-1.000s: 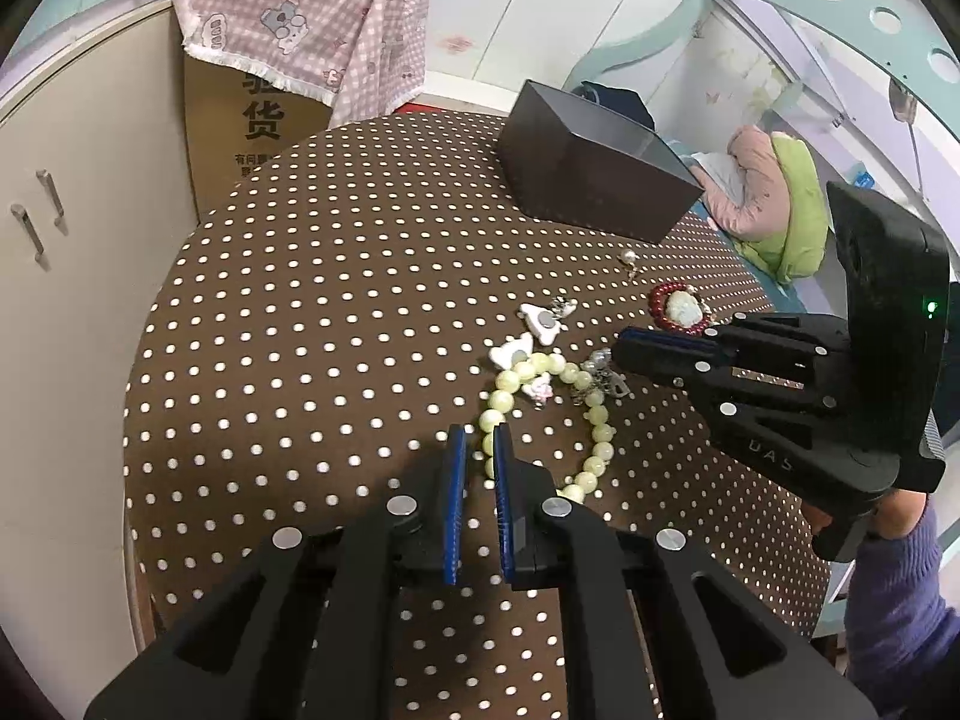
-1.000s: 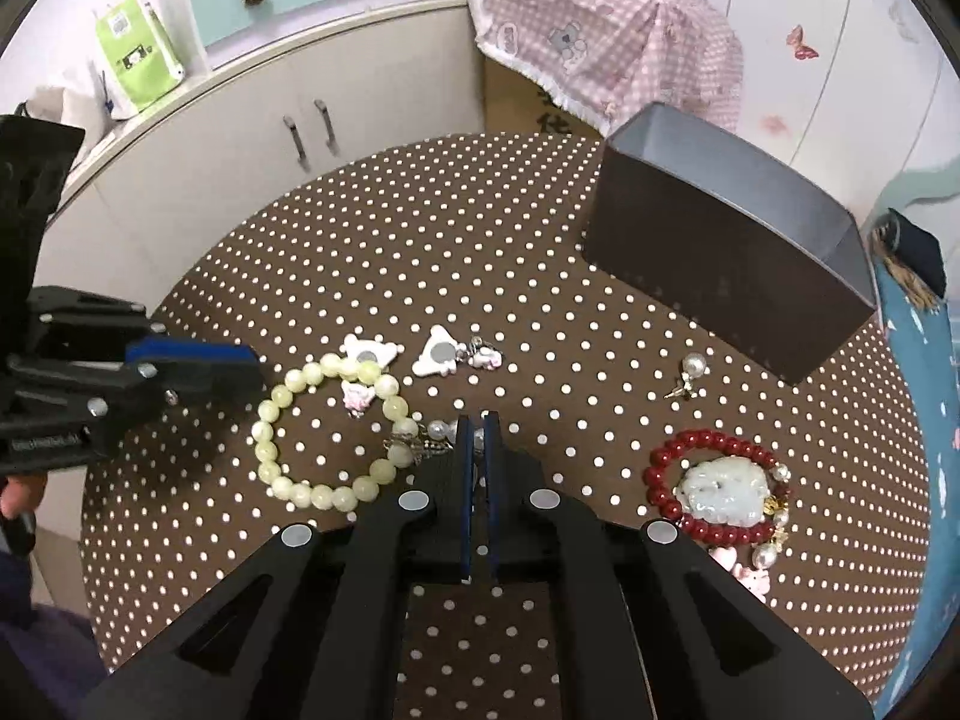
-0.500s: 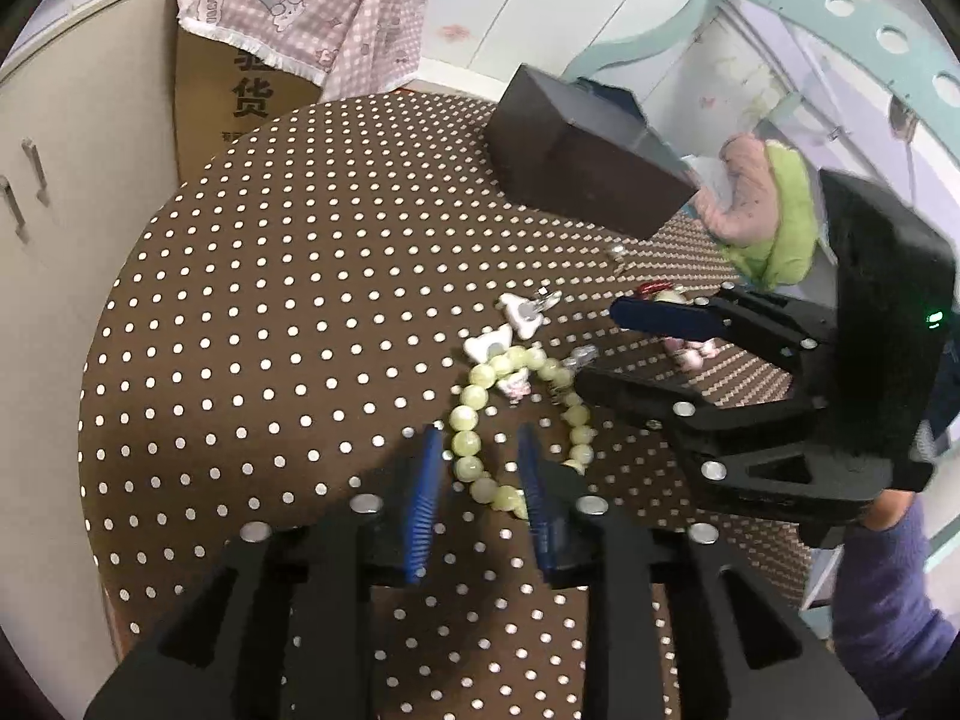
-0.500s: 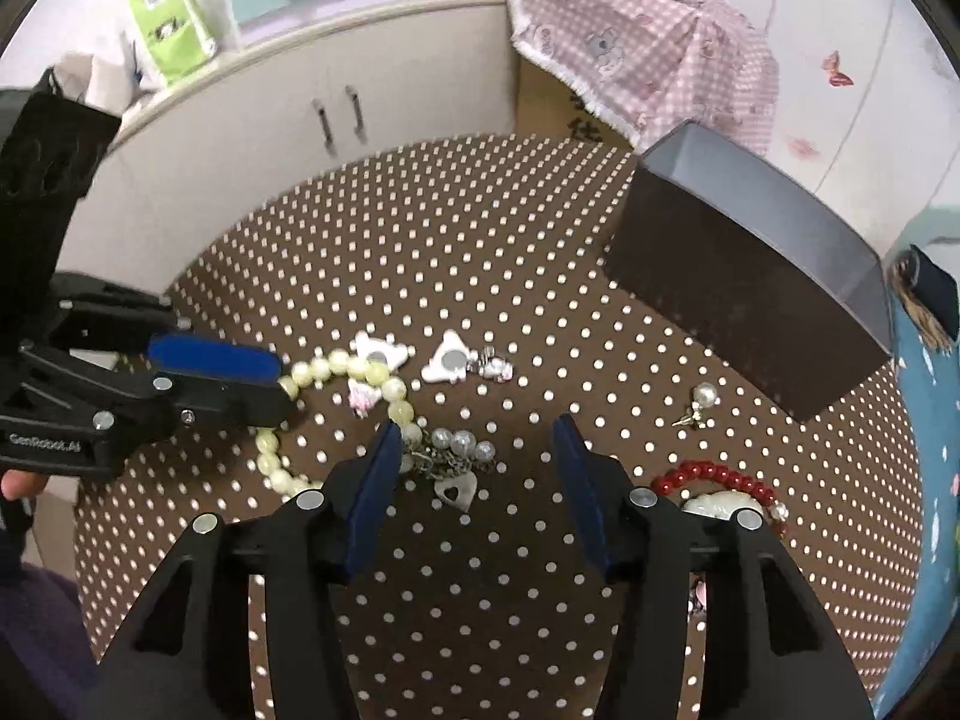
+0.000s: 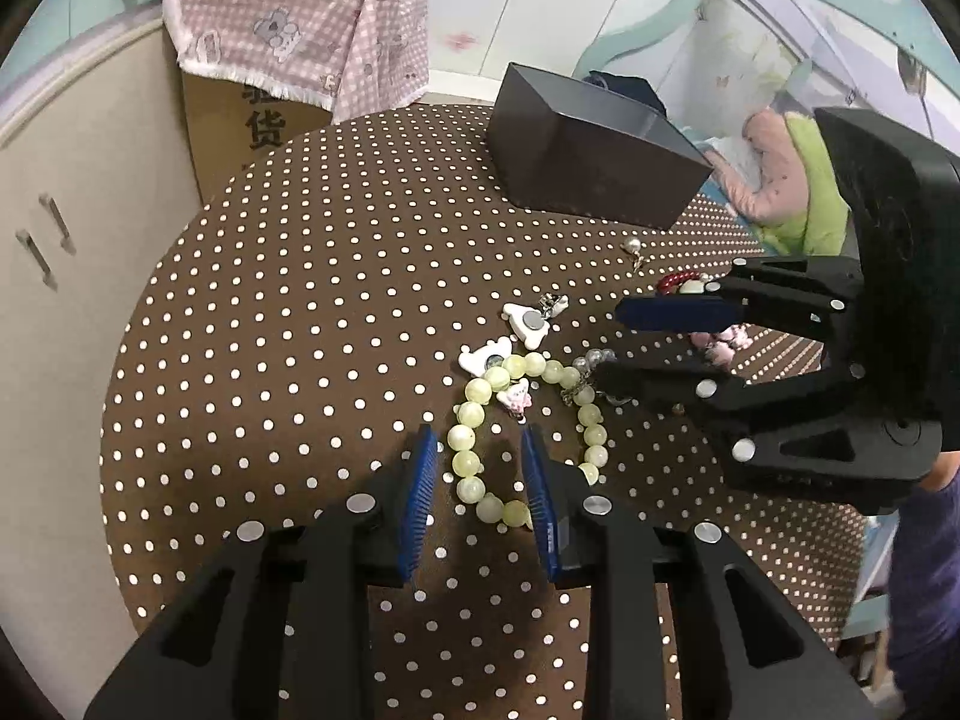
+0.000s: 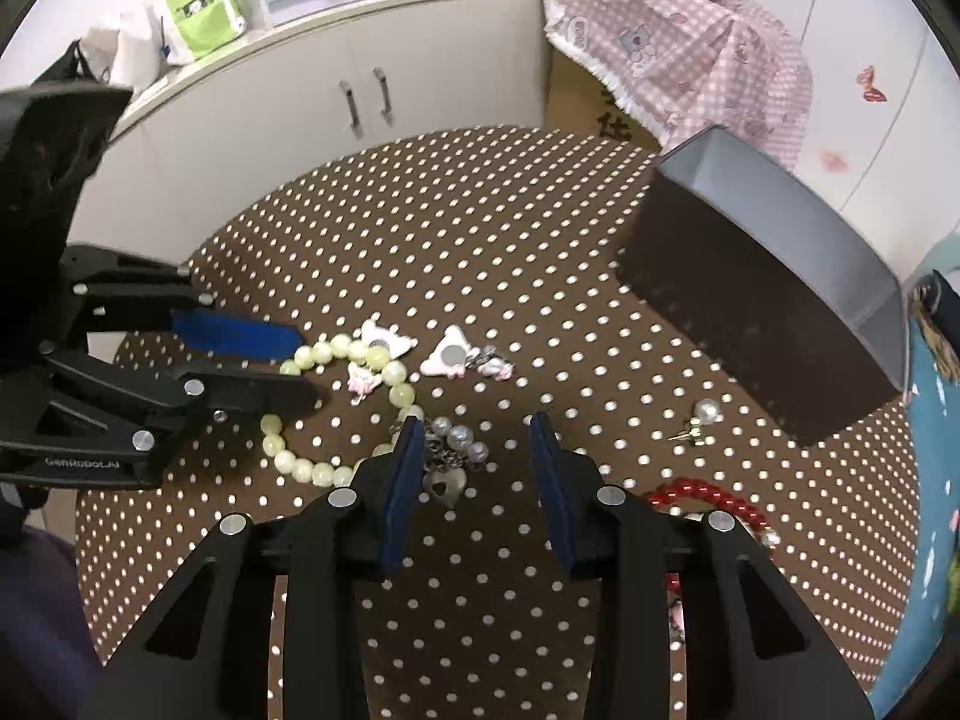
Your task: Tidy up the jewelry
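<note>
Barely started: all jewelry on table, grey box (image 6: 774, 276) unused; left gripper (image 5: 480, 456) open over bead bracelet (image 5: 474, 450), right gripper (image 6: 474, 450) closing around pearl charm (image 6: 450, 450), no contact yet

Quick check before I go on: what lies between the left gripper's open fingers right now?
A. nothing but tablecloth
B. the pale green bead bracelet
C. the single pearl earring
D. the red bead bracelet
B. In the left wrist view the left gripper straddles the near strand of the pale green bead bracelet, pads not pressing it; the red bead bracelet and pearl earring lie farther off.
</note>
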### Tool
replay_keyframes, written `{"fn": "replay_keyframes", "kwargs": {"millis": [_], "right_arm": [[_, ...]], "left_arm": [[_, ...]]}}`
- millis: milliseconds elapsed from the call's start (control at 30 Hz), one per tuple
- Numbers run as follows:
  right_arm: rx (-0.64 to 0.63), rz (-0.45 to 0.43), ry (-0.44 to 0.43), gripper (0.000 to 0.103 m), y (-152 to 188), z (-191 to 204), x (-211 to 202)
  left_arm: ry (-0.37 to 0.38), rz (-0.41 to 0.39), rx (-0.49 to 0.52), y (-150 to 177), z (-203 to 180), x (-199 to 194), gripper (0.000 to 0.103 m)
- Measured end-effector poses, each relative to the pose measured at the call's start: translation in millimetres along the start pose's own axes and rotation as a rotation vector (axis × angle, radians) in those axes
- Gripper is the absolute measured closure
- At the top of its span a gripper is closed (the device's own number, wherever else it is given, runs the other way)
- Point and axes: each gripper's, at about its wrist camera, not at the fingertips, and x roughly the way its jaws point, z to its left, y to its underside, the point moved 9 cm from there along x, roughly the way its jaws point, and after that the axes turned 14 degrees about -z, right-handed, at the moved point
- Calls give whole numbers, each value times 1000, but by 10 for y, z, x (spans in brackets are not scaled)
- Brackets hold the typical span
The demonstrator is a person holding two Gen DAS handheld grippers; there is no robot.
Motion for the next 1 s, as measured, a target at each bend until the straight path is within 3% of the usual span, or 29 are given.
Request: {"fn": "replay_keyframes", "kwargs": {"millis": [33,100,133,400,733,867,1000], "right_arm": [[1,4,-5,67,7,2,16],[4,10,-16,67,35,4,51],[5,8,-18,67,37,4,53],[-35,19,-59,90,39,169,78],[121,-53,27,95,76,43,-157],[170,-85,50,95,109,-44,-307],[213,-133,70,95,78,-110,-481]], "left_arm": [[-8,0,11,0,-7,2,79],[-50,-5,32,0,34,10,93],[-54,-4,46,-1,45,9,94],[-46,-10,52,-16,65,45,95],[-34,-11,23,-15,92,49,93],[-21,-12,15,-7,32,51,82],[-63,-27,67,13,-25,63,82]]}}
